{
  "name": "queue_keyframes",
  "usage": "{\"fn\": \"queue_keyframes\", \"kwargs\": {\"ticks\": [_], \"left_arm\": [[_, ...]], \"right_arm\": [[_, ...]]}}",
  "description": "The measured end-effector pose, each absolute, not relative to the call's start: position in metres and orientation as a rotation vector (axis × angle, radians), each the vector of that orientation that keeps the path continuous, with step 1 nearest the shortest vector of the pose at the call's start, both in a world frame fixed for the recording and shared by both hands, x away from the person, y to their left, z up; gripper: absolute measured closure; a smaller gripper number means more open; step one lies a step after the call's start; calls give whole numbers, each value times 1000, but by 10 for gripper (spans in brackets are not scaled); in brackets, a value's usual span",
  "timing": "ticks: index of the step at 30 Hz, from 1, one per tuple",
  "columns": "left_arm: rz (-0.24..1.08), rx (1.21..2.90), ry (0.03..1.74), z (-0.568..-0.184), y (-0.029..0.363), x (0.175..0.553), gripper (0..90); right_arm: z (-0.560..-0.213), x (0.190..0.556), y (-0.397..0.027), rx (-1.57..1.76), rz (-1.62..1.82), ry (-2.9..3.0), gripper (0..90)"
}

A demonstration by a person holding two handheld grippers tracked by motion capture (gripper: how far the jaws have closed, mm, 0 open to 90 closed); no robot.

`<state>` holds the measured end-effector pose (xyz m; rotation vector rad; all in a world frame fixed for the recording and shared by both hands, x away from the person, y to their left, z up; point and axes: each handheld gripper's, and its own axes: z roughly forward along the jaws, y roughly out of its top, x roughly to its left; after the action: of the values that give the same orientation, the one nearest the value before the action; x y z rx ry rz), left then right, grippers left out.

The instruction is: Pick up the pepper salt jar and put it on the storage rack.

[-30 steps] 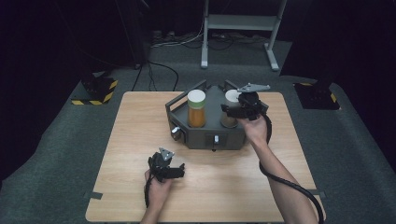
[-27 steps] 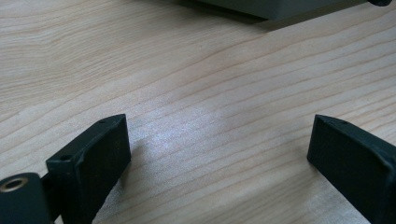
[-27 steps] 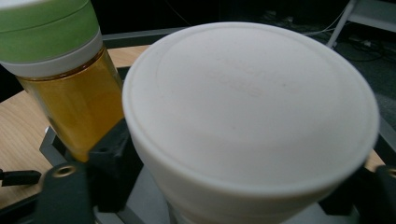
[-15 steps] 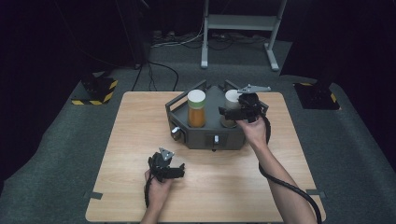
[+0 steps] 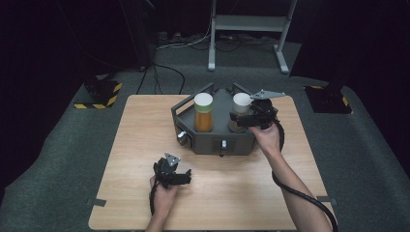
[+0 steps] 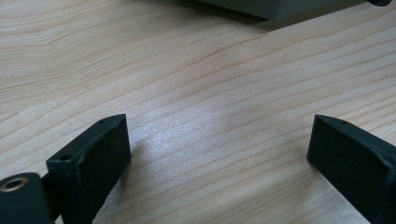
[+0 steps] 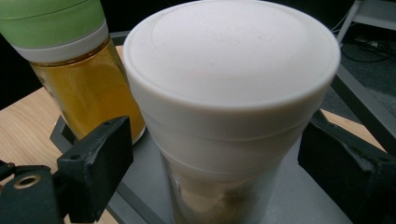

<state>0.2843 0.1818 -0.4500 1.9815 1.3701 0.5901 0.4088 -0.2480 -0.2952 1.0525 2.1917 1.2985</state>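
**A:** So, where does the right gripper [image 5: 240,117] stand against the target?

**B:** It's at the clear jar with the white lid [image 7: 232,100], coming in from the jar's right in the high view. The fingers are spread, one on each side of the jar just below the lid; in the right gripper view a gap shows on both sides, so nothing is pinched yet. The jar stands upright, long axis vertical, dead centre between them.

**A:** Where does the jar sit?

**B:** On the dark grey metal stand with side handles [image 5: 217,140], right-hand spot, at the far middle of the light wooden worktop [image 5: 135,140].

**A:** And the other hand?

**B:** The left gripper [image 5: 186,178] is low over the near worktop, well apart from the stand. Its fingers are spread wide over bare wood, holding nothing. The right one is clearly nearer.

**A:** Count?

**B:** Two jars: the white-lidded one, pale contents, and a clear jar of amber liquid with a green-and-white lid [image 5: 203,114] just beside it on the stand's left spot. One stand. Two grippers.

**A:** Next move, your guess?

**B:** Probably squeezing the fingers in on the jar body under the lid. The neighbouring jar is close, so the near finger has little room.
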Motion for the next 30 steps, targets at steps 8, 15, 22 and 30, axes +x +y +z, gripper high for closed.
{"fn": "queue_keyframes", "kwargs": {"ticks": [8,15,22,30], "left_arm": [[590,1981,1370,-450,182,284,61],[590,1982,1370,-450,182,284,61],[590,1982,1370,-450,182,284,61],[590,1982,1369,-450,182,284,62]], "right_arm": [[-296,405,-252,1049,1304,2188,103],[-296,402,-256,1043,1305,2189,105],[-296,400,-259,1037,1312,2187,107],[-296,397,-260,1023,1311,2192,108]]}}
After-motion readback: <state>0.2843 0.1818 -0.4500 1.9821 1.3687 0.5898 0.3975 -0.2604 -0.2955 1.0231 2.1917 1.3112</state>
